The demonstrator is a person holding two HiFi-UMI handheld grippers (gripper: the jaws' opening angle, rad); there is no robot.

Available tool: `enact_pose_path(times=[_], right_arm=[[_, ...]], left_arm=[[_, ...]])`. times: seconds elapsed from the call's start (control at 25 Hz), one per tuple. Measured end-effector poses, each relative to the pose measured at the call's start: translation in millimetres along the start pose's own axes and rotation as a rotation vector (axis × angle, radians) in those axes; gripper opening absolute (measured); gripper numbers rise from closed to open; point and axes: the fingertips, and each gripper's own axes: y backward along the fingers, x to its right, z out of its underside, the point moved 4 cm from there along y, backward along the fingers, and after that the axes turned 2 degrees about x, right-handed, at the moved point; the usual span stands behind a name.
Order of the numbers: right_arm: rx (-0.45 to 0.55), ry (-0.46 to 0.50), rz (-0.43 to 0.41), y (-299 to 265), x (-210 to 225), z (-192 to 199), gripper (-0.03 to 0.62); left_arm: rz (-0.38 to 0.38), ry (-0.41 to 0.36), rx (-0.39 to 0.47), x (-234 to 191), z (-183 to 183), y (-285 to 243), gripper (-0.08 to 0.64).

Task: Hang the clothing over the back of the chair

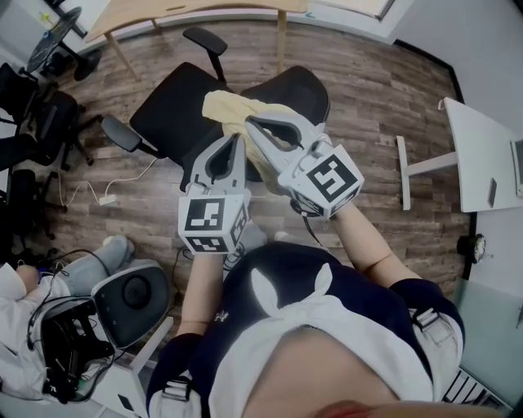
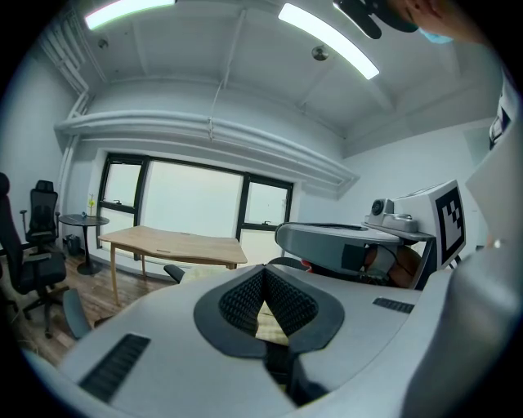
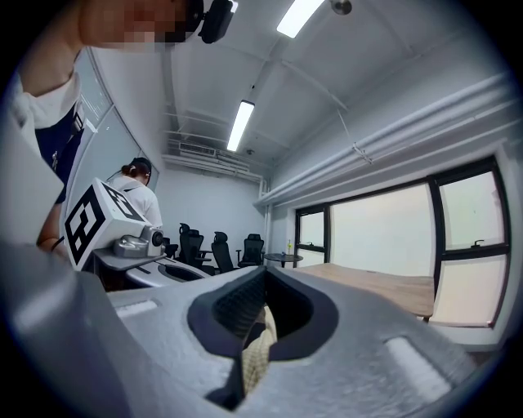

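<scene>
Head view: the crumpled pale yellow clothing is above the black chair. Left gripper view: the left gripper is closed on a yellow fold. Right gripper view: the right gripper pinches a cream fold.

The clothing lies on the chair before the desk, with the left gripper just left of the right gripper.
</scene>
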Motion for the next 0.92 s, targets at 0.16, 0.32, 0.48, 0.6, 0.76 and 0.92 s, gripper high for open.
enact_pose_path(times=[0.16, 0.32, 0.48, 0.6, 0.76, 0.92], right_arm=[[-0.012, -0.004, 0.009, 7, -1, 4, -0.002], [-0.016, -0.025, 0.018, 12, 3, 13, -0.002], [-0.018, -0.066, 0.018, 12, 7, 33, -0.002], [-0.039, -0.006, 0.022, 11, 6, 41, -0.002], [-0.067, 0.025, -0.005, 12, 1, 46, -0.002], [-0.089, 0.026, -0.035, 19, 2, 51, -0.002]], left_arm=[[-0.007, -0.003, -0.002, 6, 2, -1, 0.006], [-0.017, -0.010, 0.004, 7, 6, -4, 0.006], [-0.001, -0.006, -0.002, 11, 11, -7, 0.006], [0.003, -0.010, 0.005, 15, 14, -11, 0.006], [0.008, 0.003, 0.025, 19, 18, -10, 0.006], [0.023, 0.038, 0.053, 27, 21, -7, 0.006]])
